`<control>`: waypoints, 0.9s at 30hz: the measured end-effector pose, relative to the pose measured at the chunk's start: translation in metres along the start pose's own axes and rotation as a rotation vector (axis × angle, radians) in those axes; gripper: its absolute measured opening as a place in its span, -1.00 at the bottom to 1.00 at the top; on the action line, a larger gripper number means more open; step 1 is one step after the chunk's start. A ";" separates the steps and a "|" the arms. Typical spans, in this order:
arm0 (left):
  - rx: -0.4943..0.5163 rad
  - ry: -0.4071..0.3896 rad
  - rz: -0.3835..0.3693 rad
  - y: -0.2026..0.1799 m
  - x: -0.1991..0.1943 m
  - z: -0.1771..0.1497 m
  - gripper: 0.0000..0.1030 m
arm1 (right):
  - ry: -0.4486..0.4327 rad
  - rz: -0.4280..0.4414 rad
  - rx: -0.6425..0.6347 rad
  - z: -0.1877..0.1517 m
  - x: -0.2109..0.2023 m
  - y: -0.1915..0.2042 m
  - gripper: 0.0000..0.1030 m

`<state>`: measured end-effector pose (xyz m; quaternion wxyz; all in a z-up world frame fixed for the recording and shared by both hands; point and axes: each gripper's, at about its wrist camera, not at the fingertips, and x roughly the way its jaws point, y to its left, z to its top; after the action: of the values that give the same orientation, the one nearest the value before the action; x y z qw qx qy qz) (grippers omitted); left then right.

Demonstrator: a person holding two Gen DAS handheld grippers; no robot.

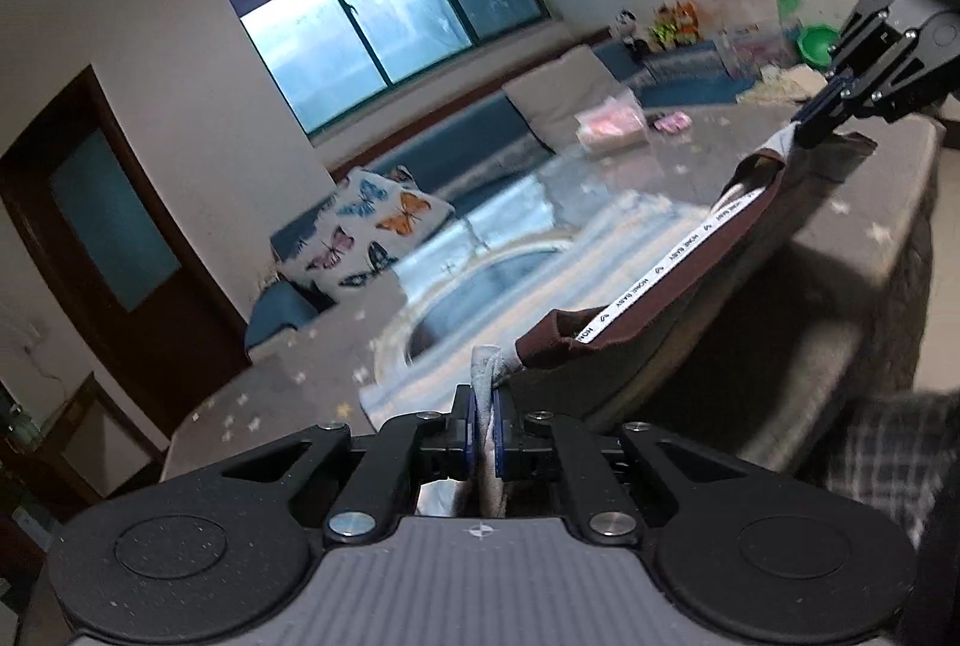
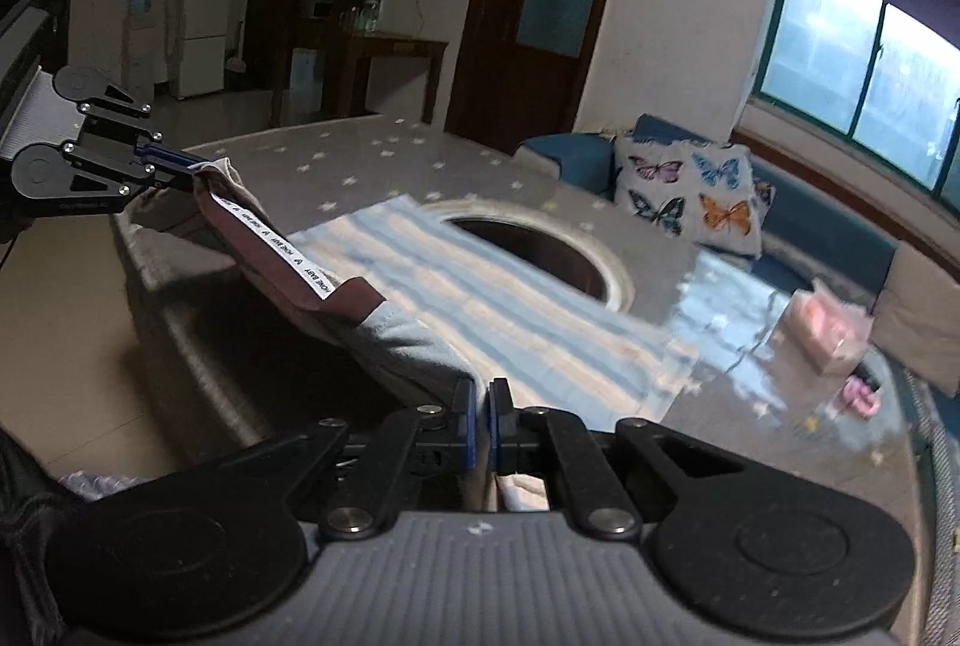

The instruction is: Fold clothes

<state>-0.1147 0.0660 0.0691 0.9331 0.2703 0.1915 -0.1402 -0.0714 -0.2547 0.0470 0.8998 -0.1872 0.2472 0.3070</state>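
Observation:
A garment with a brown waistband (image 1: 660,280) and a white lettered tape hangs stretched between my two grippers, above the table's near edge. My left gripper (image 1: 485,397) is shut on one grey end of it. My right gripper (image 2: 483,397) is shut on the other grey end (image 2: 414,346). In the left wrist view the right gripper (image 1: 801,129) appears at the upper right, pinching the cloth's corner. In the right wrist view the left gripper (image 2: 192,169) appears at the left, gripping the waistband (image 2: 288,256).
A blue-striped cloth (image 2: 498,304) with a round opening lies flat on the table, which has a grey star-patterned cover (image 2: 336,160). A pink packet (image 2: 831,328) sits further back. Behind the table is a blue sofa with a butterfly cushion (image 1: 372,232). A checked sleeve (image 1: 888,460) is at the right.

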 end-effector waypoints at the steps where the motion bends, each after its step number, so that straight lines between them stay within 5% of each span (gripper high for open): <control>1: -0.003 -0.003 0.005 0.004 0.007 0.005 -0.88 | -0.003 -0.005 0.001 0.004 0.002 -0.003 -0.93; 15: -0.018 0.086 -0.015 0.081 0.177 0.061 -0.88 | 0.050 -0.051 0.054 0.081 0.127 -0.099 -0.95; 27: -0.118 0.272 -0.082 0.104 0.311 0.024 -0.76 | 0.210 -0.069 0.165 0.067 0.271 -0.140 -0.94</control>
<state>0.2061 0.0884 0.0002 0.9062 0.2235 0.3351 -0.1290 0.2279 -0.2012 -0.0248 0.8914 -0.1519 0.3577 0.2331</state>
